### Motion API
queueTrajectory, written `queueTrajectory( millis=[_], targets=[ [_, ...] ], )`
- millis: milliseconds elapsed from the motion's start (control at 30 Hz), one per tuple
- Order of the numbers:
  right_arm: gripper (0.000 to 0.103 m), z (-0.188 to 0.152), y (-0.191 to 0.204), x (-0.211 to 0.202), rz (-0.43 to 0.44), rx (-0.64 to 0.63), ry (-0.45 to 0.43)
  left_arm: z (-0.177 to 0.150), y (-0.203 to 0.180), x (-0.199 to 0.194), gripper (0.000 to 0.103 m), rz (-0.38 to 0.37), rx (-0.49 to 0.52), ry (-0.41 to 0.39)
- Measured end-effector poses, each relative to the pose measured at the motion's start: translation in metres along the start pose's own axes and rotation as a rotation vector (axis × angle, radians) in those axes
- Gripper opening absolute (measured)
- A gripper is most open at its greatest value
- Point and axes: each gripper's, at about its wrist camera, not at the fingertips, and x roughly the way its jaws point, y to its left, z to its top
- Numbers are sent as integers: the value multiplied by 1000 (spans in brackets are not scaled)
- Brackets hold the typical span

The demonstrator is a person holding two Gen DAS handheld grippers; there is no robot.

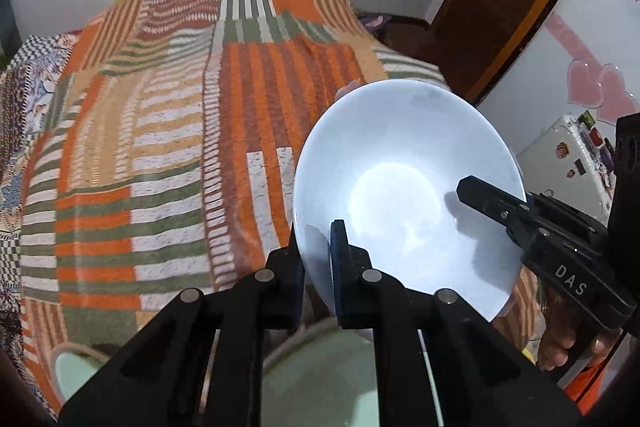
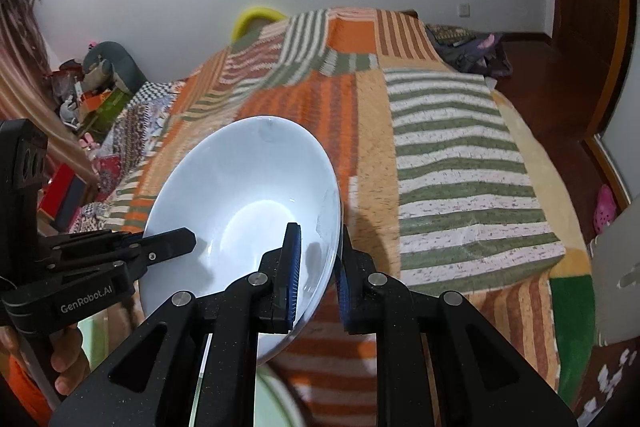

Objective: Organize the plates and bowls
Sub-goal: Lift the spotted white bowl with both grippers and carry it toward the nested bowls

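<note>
Both grippers are pinching our white bowl (image 1: 404,187): left gripper (image 1: 320,267) on its near rim, right gripper (image 2: 320,267) opposite; we are holding it tilted above the striped bedspread (image 1: 180,147); green plates (image 1: 320,379) are waiting just below.

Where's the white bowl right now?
The white bowl is held above the striped blanket, left tongs and right tongs clamping opposite rims.

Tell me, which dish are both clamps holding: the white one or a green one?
The white bowl: both grippers pinch its rim on opposite sides, lifted over the striped blanket. The pale green dishes lie below, untouched.
</note>
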Motion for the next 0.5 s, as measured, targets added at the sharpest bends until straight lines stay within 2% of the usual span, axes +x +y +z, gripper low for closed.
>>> queueTrajectory(
  millis=[200,500],
  targets=[
    [14,3,25,-27,31,-33,-47,-12,4,-46,11,-6,-5,-69],
    [14,-6,64,-42,71,-69,-75,-43,16,-109,11,15,-18,-152]
  ],
)
